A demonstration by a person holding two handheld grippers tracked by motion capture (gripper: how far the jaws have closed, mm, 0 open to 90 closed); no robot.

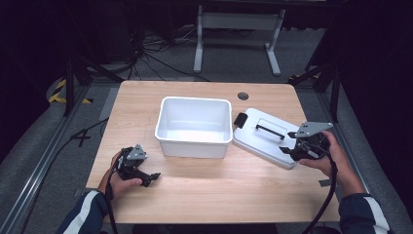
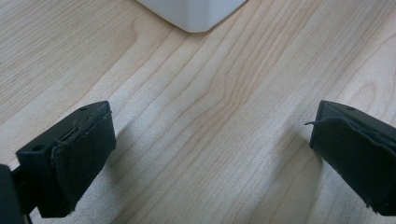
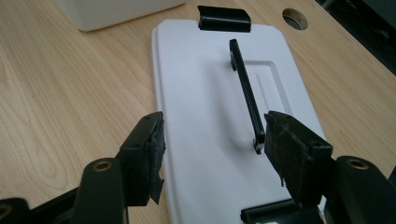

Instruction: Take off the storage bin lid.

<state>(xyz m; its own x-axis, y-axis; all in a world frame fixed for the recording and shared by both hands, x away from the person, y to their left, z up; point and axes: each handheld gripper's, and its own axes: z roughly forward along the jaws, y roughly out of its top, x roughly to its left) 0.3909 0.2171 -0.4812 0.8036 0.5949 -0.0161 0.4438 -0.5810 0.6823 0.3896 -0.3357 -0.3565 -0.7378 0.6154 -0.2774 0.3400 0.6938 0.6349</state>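
A white open bin [image 1: 194,126] stands in the middle of the wooden table [image 1: 204,190]; its corner [image 2: 194,14] shows at the top of the left gripper view. Its white lid [image 1: 265,139] lies flat to the bin's right, with a black handle [image 3: 246,95] on top and a black latch [image 3: 224,18] at its far end. My right gripper [image 1: 298,148] hovers over the lid's near end, open, jaws either side of the handle's near end [image 3: 215,140]. My left gripper [image 1: 146,176] rests low near the table's front left, open over bare wood [image 2: 212,154].
A round cable hole [image 1: 243,95] sits in the table at the back right. Beyond the table stand a grey metal frame [image 1: 238,29] and floor cables [image 1: 156,53]. A second black latch [image 3: 275,214] shows at the lid's near end.
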